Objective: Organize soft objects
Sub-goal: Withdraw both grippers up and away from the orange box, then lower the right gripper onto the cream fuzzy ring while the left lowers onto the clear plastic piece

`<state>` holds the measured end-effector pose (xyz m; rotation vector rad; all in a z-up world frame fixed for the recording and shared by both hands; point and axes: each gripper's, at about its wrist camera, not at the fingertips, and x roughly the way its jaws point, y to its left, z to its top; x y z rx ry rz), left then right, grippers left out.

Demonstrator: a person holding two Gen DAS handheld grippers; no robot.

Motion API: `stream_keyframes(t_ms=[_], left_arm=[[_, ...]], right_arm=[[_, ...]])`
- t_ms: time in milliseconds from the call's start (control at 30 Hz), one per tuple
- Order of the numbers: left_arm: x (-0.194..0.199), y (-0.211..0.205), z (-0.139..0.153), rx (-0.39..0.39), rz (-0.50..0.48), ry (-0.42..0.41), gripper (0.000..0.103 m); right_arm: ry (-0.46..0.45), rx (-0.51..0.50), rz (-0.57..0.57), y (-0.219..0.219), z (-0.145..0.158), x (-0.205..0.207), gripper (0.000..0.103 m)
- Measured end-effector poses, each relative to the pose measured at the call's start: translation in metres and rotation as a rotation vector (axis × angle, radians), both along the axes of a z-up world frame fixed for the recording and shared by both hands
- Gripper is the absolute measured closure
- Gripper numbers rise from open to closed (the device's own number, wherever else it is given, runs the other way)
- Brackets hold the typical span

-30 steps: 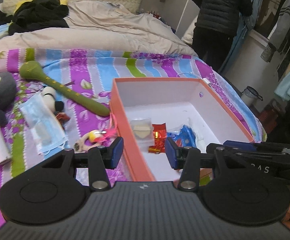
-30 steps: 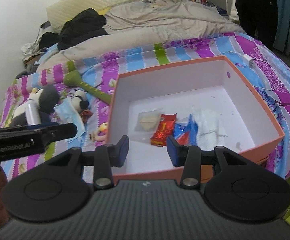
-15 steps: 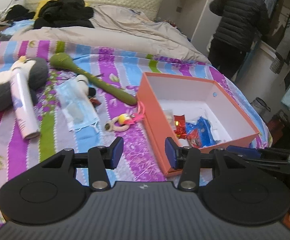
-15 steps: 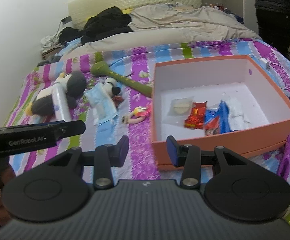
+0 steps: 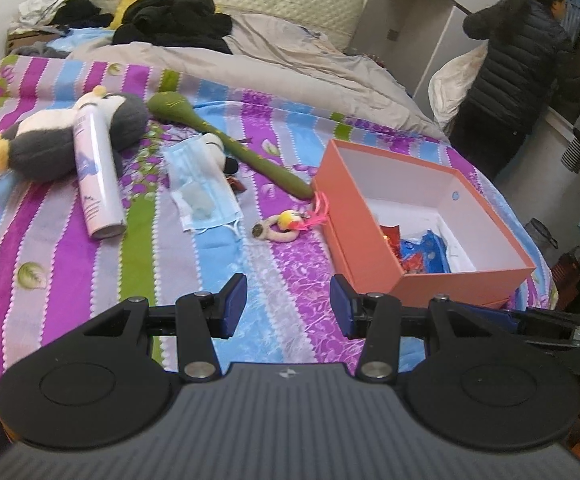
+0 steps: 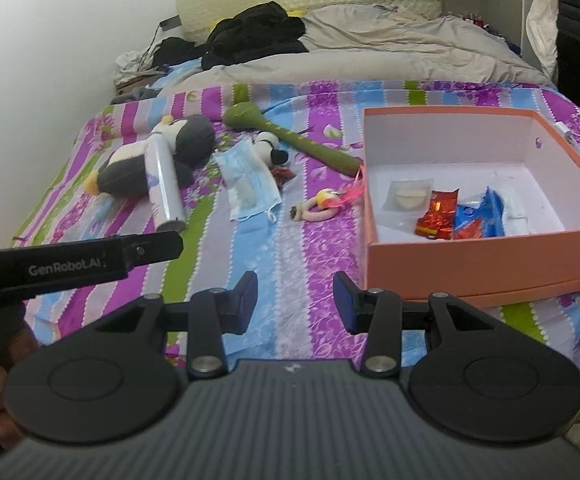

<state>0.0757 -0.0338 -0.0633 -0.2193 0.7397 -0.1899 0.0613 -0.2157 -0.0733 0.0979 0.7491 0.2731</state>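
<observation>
The orange box (image 6: 486,258) sits on the bed (image 5: 69,264), already holding packets. The plush penguin (image 5: 49,144), face mask (image 5: 201,188) and small toy (image 5: 277,230) lie beside it, uncollected. Left gripper (image 5: 287,312) and right gripper (image 6: 294,304) hover with fingers apart, empty, apparently poised to choose.

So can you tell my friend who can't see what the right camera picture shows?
An open, empty hand-held gripper hovers over a striped bedspread. An orange box of snack packets sits to its right; a plush penguin and face mask lie left.

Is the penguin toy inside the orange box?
No, the penguin toy lies on the striped blanket, well to the left of the orange box.
</observation>
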Motion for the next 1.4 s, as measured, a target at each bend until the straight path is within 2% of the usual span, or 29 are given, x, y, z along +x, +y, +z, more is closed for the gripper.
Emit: stream_keyframes(t_ms=[300,667,967,1400], left_arm=[[-0.008,0.014,-0.012,-0.008,0.062,0.013,0.051],[0.011,0.036,-0.035,-0.020,0.106,0.039,0.051],[0.061,0.055,-0.066,-0.043,0.122,0.073,0.051],[0.155,0.053,-0.112,-0.074,0.081,0.130,0.051]], right_arm=[[0.027,-0.006,0.034,0.010,-0.013,-0.004,0.058],[0.025,-0.007,0.078,0.032,-0.027,0.012,0.058],[0.057,-0.021,0.107,0.056,-0.054,0.053,0.060],[0.071,-0.037,0.083,0.063,-0.093,0.127,0.062]])
